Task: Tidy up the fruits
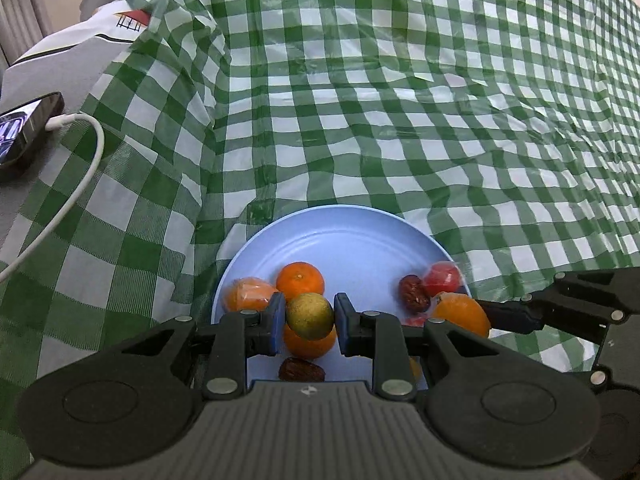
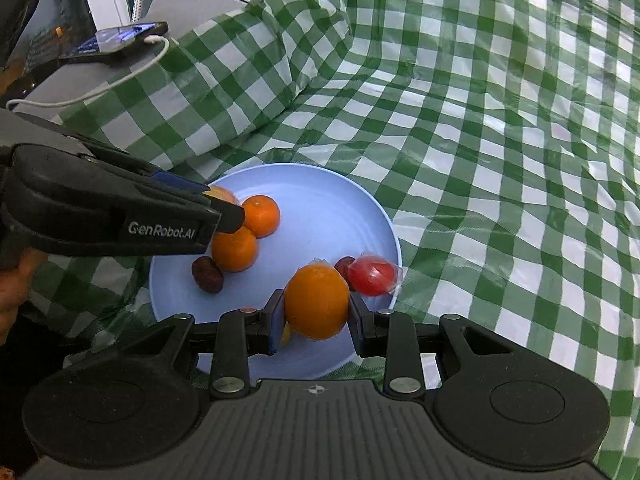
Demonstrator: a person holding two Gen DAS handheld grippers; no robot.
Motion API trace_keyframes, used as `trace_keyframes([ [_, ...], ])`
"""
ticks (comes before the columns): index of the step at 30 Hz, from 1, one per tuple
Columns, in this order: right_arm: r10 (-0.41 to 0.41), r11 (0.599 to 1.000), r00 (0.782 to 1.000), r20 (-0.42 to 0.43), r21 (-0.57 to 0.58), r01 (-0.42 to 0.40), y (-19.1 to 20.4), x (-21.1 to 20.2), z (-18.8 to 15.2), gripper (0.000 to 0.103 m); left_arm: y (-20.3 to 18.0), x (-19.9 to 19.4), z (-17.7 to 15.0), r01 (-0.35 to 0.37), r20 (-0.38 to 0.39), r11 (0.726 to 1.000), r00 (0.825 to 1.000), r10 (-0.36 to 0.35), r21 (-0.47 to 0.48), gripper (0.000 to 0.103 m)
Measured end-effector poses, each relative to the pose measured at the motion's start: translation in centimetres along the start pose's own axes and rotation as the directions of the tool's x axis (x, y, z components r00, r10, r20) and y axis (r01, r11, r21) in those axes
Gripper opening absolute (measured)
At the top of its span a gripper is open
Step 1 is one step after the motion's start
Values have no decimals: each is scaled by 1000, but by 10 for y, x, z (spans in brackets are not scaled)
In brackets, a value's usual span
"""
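A light blue plate (image 1: 320,214) (image 2: 288,170) on the checked cloth holds mandarins (image 1: 300,282) (image 2: 260,216), two dark dates (image 1: 414,294) (image 2: 207,274) and a wrapped red fruit (image 1: 442,278) (image 2: 370,278). My left gripper (image 1: 310,314) (image 2: 230,216) hangs over the plate's left side. A small green-yellow fruit (image 1: 310,316) lies between its blue pads, resting on a mandarin (image 1: 310,346), with a sliver of room at the right pad. My right gripper (image 2: 316,314) (image 1: 508,316) is shut on a plastic-wrapped orange (image 2: 316,302) (image 1: 460,312) low over the plate's near right edge.
A phone (image 1: 28,128) (image 2: 116,38) with a white cable (image 1: 92,148) lies on a grey surface at the far left. The green-and-white tablecloth (image 1: 440,120) bunches into a raised fold (image 2: 248,80) behind the plate. A person's hand (image 2: 12,280) shows at the left edge.
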State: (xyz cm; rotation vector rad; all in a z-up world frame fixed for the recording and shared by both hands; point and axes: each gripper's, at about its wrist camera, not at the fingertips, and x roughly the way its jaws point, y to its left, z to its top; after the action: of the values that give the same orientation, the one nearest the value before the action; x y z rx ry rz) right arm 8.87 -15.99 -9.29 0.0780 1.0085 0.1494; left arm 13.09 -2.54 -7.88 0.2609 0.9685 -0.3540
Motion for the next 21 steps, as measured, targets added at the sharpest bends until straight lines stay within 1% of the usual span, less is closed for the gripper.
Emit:
trace_keyframes([
  [1,-3,1000,1000,2,-1,3,0,2,1,38,0,0,0,5,4,1000,1000,-5,0,57],
  [2,-3,1000,1000,1,-3,3,-1,3,2,49,1,-2,1,10,15,1000,1000,-10,-6,90],
  [3,-2,1000,1000,-1,-3,2,-1,3,3,54,1,-7,1,8,36,1000,999,-8,-15,102],
  [5,2,1000,1000,-3,0,-2,0,-2,2,71,2,-19,-1,7,91,1000,996,-6,-17,103],
  [7,-12,1000,1000,-17,6,12,1,-11,-2,79,0,-26,-2,15,76,1000,997,-15,1,103],
  [10,-2,1000,999,-48,15,3,5,-29,-14,83,1,-41,-11,5,54,1000,999,-5,-12,103],
  [11,-2,1000,999,-52,17,2,8,-36,-18,86,1,-47,-15,7,49,1000,999,-7,-19,103],
  [14,-2,1000,999,-49,22,3,15,-60,-29,88,1,-73,-30,2,44,998,999,0,-57,103],
  [17,-10,999,1000,-23,46,11,21,-85,-36,89,-2,-97,-43,-14,41,996,999,18,-91,103],
  [21,-40,997,998,40,74,37,29,-114,-43,91,-6,-124,-56,-61,50,989,996,68,-133,103],
])
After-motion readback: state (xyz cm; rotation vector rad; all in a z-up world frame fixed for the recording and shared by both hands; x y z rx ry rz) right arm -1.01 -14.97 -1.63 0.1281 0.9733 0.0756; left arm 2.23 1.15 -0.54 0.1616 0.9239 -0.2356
